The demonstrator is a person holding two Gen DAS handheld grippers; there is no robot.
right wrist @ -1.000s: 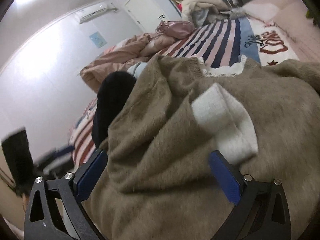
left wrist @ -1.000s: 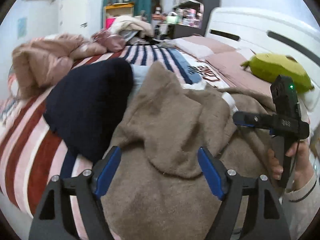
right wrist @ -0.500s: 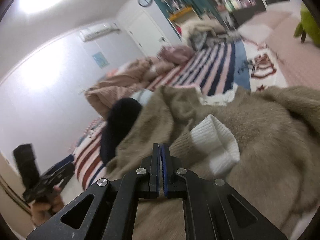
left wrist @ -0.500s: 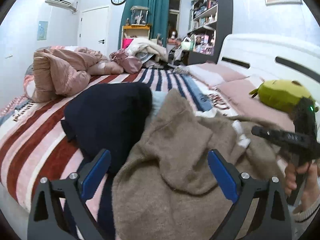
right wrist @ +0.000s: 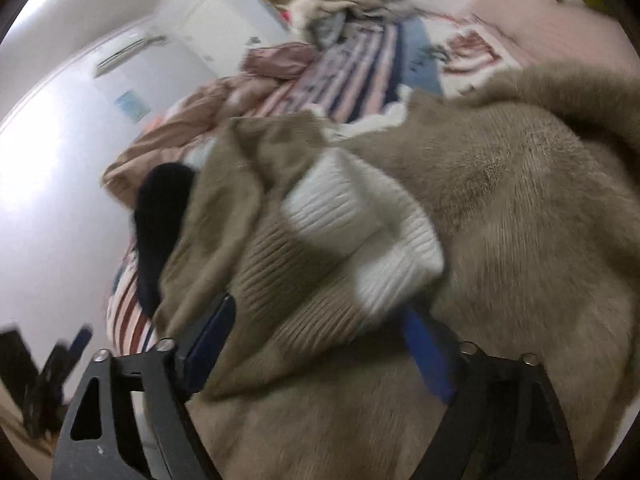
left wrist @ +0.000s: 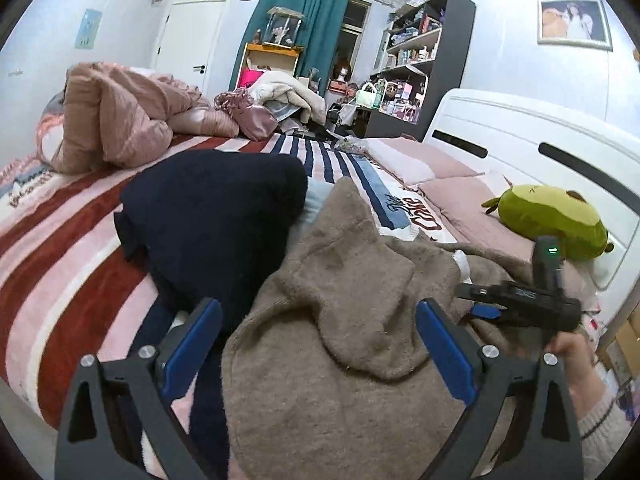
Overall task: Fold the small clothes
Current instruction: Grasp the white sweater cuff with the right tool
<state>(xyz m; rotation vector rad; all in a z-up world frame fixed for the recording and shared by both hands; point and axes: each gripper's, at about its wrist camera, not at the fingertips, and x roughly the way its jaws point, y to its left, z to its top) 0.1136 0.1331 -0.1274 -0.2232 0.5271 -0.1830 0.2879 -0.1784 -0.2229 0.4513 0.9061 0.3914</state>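
Note:
A fuzzy taupe sweater (left wrist: 352,320) with a white ribbed cuff (right wrist: 360,232) lies crumpled on the striped bed. My left gripper (left wrist: 320,344) is open, its blue pads either side of the sweater's near edge, holding nothing. My right gripper (right wrist: 320,344) is open with the sleeve end and its cuff lying between the spread fingers; the view is blurred. The right gripper also shows in the left wrist view (left wrist: 484,312), low over the sweater's right side.
A dark navy garment (left wrist: 212,220) lies left of the sweater. A pink crumpled duvet (left wrist: 112,120) sits at the far left, a green plush toy (left wrist: 552,220) by the white headboard (left wrist: 520,140). The bed's near edge (left wrist: 24,396) drops off at lower left.
My right gripper was shut half a second ago and has opened around the sleeve cuff, moving closer to it. The left gripper has pulled back and risen slightly, staying open.

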